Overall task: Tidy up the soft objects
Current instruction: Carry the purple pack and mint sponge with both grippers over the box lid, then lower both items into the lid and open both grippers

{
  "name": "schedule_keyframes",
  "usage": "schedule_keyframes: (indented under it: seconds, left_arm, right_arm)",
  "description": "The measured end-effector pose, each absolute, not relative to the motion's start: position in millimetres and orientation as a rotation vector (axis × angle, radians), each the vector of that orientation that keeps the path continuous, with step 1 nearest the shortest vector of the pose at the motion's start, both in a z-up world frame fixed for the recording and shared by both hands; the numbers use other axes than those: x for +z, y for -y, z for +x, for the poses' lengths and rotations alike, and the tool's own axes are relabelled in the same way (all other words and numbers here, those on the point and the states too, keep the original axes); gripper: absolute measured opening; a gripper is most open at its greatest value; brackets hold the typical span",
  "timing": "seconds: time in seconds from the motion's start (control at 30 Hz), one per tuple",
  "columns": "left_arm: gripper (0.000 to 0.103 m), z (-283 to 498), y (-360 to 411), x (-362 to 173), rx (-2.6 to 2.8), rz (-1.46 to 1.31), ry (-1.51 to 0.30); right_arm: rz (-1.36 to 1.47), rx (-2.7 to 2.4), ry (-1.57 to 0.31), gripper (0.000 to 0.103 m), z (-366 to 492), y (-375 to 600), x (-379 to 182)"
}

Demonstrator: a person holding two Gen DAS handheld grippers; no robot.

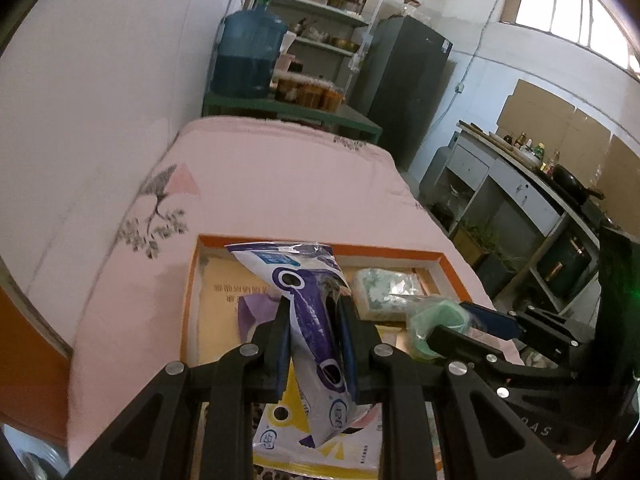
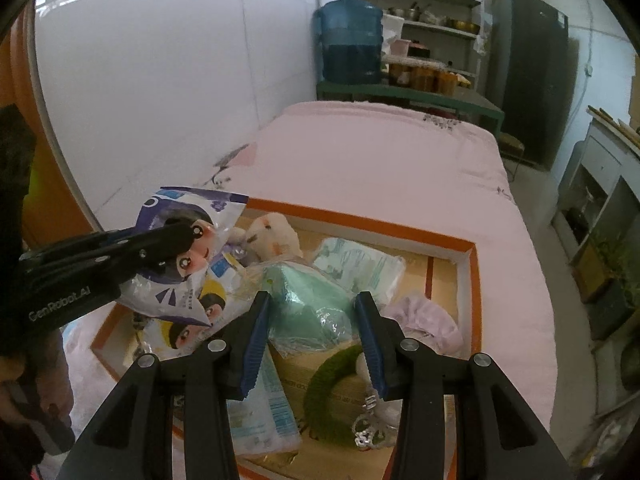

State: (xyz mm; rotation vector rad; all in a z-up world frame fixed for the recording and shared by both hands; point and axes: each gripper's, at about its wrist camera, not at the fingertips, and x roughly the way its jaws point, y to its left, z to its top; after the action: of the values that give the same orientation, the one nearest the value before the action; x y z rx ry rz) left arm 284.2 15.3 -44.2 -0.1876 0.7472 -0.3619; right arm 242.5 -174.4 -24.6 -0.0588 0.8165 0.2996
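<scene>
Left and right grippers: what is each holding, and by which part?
Left gripper pinches the purple-and-white packet across its middle. Right gripper holds the green item in clear wrap by its sides, above the orange-rimmed box.

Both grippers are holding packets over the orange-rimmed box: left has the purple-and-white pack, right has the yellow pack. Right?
Not quite. The right gripper holds a green item in clear wrap, not the yellow pack, which lies below; the right wrist view shows it. Left gripper does hold the purple-and-white pack over the orange-rimmed box.

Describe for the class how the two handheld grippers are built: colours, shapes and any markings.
Both the left gripper and the right gripper are matte black linkage frames with silver round pivot pins and blue ribbed pads lining the fingers. White lettering "GenRobot.AI" marks the left gripper's body.
</scene>
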Motion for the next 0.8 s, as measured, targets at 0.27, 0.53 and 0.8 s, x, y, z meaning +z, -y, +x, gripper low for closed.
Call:
schedule_keyframes:
  seconds: [0.27,0.53,0.8]
  left_arm:
    - [0.024,295.5,-22.6,-65.9,-0.398,-0.255,-0.784]
    - [0.037,299.0,-29.2,-72.9,-0.411,-0.305,-0.792]
    - [0.062,294.8,-25.0,-78.8,-0.392,-0.28,-0.805]
  right_arm:
    - [-0.061,0.298,-0.841,0.044,249.7,172.0,-39.0]
    - [-0.046,0.308,-0.831,0.046,249.7,175.4,-42.8]
    - [-0.038,0.318,-0.819,0.05,242.6,176.7,-42.7]
